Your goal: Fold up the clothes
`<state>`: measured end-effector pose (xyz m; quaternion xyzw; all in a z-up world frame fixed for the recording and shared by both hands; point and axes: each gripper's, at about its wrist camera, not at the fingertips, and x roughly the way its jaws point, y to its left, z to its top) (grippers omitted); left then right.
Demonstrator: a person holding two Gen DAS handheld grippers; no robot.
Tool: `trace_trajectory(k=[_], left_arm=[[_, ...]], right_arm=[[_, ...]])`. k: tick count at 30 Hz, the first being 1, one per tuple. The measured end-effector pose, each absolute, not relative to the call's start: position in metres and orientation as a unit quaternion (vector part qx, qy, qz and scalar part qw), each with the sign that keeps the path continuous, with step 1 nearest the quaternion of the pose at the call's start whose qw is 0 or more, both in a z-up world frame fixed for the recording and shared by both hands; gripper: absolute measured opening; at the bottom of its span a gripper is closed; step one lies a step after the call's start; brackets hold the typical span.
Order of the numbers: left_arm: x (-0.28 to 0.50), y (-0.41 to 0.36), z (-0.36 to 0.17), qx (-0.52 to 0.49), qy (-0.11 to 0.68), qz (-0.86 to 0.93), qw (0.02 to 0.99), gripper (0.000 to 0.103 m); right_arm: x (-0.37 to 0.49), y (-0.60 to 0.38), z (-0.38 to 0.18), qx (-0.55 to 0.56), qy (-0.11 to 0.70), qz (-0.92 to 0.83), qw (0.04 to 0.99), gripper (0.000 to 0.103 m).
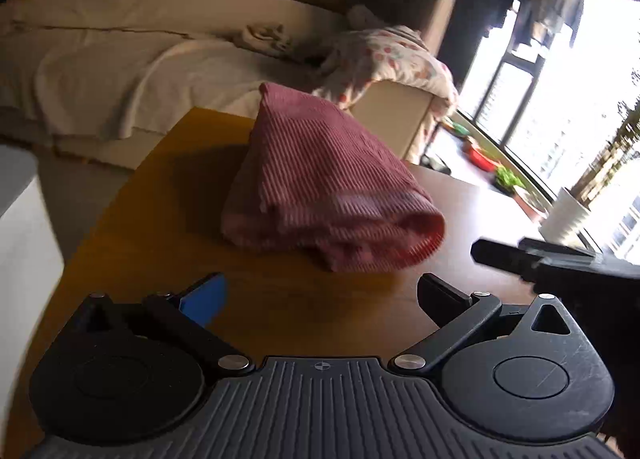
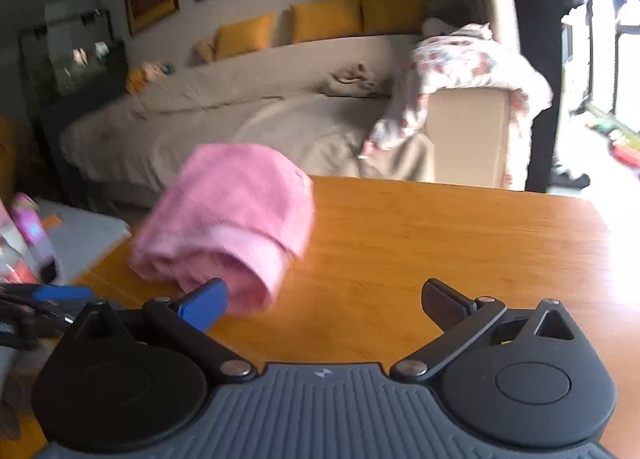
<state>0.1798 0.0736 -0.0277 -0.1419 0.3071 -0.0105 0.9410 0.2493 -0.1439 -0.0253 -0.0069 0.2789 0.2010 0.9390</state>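
A pink ribbed cloth [image 1: 320, 183] lies folded in a thick bundle on the wooden table [image 1: 152, 227]. In the left wrist view my left gripper [image 1: 320, 299] stands open just short of the bundle, with nothing between its fingers. The other gripper's black fingers [image 1: 516, 255] reach in from the right edge of that view. From the right wrist the same cloth [image 2: 228, 219] sits left of centre on the table [image 2: 440, 243]. My right gripper [image 2: 324, 303] is open there, and its blue left fingertip [image 2: 204, 305] is close by the bundle's near end.
A beige sofa [image 2: 248, 115] with yellow cushions [image 2: 324, 21] runs behind the table, a flowered blanket [image 2: 472, 67] draped over its arm. A bright window with plants [image 1: 560, 107] is at the right. A low white stand [image 2: 80, 239] with small items stands left of the table.
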Motion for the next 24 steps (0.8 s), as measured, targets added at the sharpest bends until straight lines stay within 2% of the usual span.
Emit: trace_trajectory(k=[4, 7, 11, 15, 24], left_arm=[[0.174, 0.045, -0.039, -0.107, 0.338, 0.06, 0.933, 0.103], [0.17, 0.036, -0.043, -0.085, 0.318, 0.096, 0.939, 0.103], [0.18, 0.026, -0.047, -0.063, 0.328, 0.126, 0.934, 0.103], [0.183, 0.024, -0.049, -0.041, 0.338, 0.134, 0.931, 0.103], [0.183, 0.022, -0.048, -0.038, 0.339, 0.13, 0.931, 0.103]], right_arm=[[0.23, -0.153, -0.038, -0.021, 0.291, 0.17, 0.941, 0.103], [0.226, -0.16, -0.05, -0.023, 0.315, 0.163, 0.935, 0.103], [0.233, -0.161, -0.055, -0.02, 0.344, 0.174, 0.922, 0.103], [0.235, -0.149, -0.061, -0.065, 0.332, 0.176, 0.924, 0.103], [0.239, -0.146, -0.062, -0.062, 0.334, 0.18, 0.923, 0.103]])
